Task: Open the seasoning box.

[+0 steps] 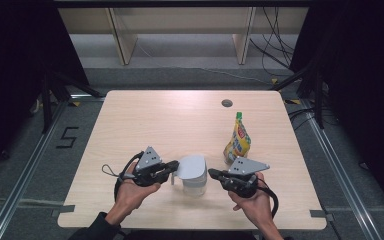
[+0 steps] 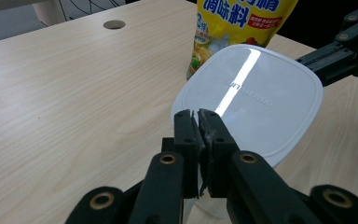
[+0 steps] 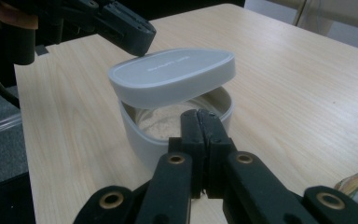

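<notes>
Left gripper (image 1: 176, 165) clenched on lid (image 1: 192, 165) edge, above container (image 1: 195, 185); right gripper (image 1: 211, 172) clenched empty.

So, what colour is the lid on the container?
White, slightly greyish; the lid shows best in the left gripper view.

Bright overhead light, glare streak on the lid (image 2: 249, 95), dark surroundings.
</notes>
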`<state>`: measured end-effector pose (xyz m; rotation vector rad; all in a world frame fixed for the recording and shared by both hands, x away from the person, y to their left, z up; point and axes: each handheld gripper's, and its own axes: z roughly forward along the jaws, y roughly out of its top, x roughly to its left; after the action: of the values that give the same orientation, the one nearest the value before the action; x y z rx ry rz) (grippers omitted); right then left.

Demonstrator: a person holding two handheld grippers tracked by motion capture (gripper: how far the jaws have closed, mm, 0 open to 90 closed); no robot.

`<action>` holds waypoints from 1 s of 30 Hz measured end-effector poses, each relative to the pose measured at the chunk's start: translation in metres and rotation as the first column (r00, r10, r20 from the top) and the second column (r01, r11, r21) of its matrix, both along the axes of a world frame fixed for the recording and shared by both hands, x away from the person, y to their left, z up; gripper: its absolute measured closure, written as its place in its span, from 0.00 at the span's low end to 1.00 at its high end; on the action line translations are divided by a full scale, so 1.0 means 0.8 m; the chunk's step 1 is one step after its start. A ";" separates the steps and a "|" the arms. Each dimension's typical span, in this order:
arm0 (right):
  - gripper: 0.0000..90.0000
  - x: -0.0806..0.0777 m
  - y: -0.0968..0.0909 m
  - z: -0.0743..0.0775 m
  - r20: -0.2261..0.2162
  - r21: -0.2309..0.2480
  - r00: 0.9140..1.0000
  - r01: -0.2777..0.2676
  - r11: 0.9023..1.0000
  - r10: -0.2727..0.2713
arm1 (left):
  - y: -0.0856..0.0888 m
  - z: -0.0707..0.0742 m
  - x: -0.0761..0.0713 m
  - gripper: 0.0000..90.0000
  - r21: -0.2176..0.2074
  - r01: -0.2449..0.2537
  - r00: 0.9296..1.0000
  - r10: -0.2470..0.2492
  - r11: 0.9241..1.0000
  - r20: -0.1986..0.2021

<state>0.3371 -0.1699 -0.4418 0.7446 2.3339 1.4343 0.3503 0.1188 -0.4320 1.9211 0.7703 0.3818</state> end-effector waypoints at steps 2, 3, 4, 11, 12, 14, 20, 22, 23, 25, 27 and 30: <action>1.00 0.002 0.003 0.000 -0.001 -0.010 1.000 -0.021 1.000 0.021 | 0.000 0.000 0.000 0.95 0.001 0.000 1.000 0.000 1.000 0.002; 1.00 0.003 0.004 0.000 -0.002 -0.012 0.999 -0.034 0.999 0.034 | 0.000 0.000 0.000 0.95 -0.003 0.003 1.000 -0.003 1.000 0.002; 1.00 0.002 0.005 0.001 -0.019 -0.017 0.999 -0.034 0.999 0.033 | 0.000 0.000 0.000 0.95 0.003 0.002 1.000 -0.002 1.000 0.003; 1.00 0.004 0.010 0.004 0.016 -0.007 0.999 -0.037 0.999 0.037 | 0.006 -0.002 -0.002 0.85 -0.025 -0.015 1.000 0.015 1.000 -0.008; 1.00 0.003 0.011 0.005 0.013 -0.016 0.999 -0.041 0.999 0.042 | 0.009 -0.003 -0.002 0.81 -0.029 -0.012 1.000 0.012 1.000 -0.003; 1.00 0.003 0.013 0.005 0.020 -0.013 0.999 -0.035 0.999 0.035 | 0.016 -0.002 -0.006 0.72 -0.041 -0.040 0.999 0.040 0.998 -0.008; 1.00 0.002 0.020 0.010 0.026 -0.008 0.999 -0.044 0.999 0.045 | 0.038 -0.020 -0.019 0.54 -0.033 -0.062 0.997 0.061 0.998 -0.043; 1.00 0.002 0.024 0.012 0.042 -0.001 0.998 -0.040 0.999 0.040 | 0.046 -0.027 -0.024 0.49 -0.015 -0.070 0.996 0.070 0.997 -0.055; 1.00 0.000 0.025 0.014 0.015 -0.005 0.999 -0.040 0.999 0.040 | 0.049 -0.030 -0.027 0.47 -0.026 -0.084 0.994 0.083 0.996 -0.066; 1.00 0.001 0.026 0.018 0.042 -0.015 0.998 -0.055 0.998 0.056 | 0.055 -0.036 -0.032 0.43 -0.025 -0.085 0.994 0.083 0.996 -0.078; 1.00 0.000 0.030 0.019 0.031 -0.009 0.998 -0.053 0.999 0.053 | 0.060 -0.041 -0.037 0.40 -0.002 -0.072 0.994 0.072 0.997 -0.078; 1.00 0.001 0.034 0.020 0.073 -0.007 0.996 -0.047 0.999 0.047 | 0.062 -0.048 -0.045 0.36 0.019 -0.069 0.993 0.070 0.997 -0.092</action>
<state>0.3379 -0.1425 -0.4254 0.6285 2.3137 1.4489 0.3143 0.1686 -0.4706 1.9413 0.8991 0.3440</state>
